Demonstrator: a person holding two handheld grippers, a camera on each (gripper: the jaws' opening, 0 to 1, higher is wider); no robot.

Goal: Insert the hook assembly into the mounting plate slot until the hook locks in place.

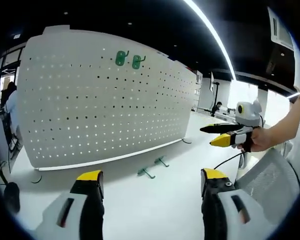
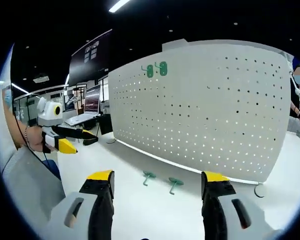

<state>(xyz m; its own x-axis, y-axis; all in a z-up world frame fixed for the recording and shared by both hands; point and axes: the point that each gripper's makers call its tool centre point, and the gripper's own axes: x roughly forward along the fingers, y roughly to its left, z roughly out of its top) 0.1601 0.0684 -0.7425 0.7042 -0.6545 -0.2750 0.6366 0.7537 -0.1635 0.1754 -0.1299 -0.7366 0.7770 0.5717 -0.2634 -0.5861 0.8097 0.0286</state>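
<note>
A white perforated mounting plate [image 1: 105, 100] [image 2: 205, 105] stands upright on the white table. Two green hooks [image 1: 128, 59] [image 2: 155, 69] hang near its top. Two more green hooks lie flat on the table in front of it [image 1: 153, 167] [image 2: 162, 180]. My left gripper [image 1: 151, 190] is open, jaws wide apart, empty, short of the lying hooks. My right gripper [image 2: 157, 192] is open and empty too, just short of the same hooks. In the left gripper view the right gripper [image 1: 224, 135] shows at the right, held by a hand. The left gripper [image 2: 70, 140] appears at the left of the right gripper view.
A white table surface [image 1: 155, 210] runs under both grippers. The plate rests on round feet [image 2: 260, 190]. A grey sleeve [image 1: 270, 185] lies at the right. Desks, a laptop [image 2: 82, 117] and office furniture stand behind; a person [image 1: 10, 100] sits at far left.
</note>
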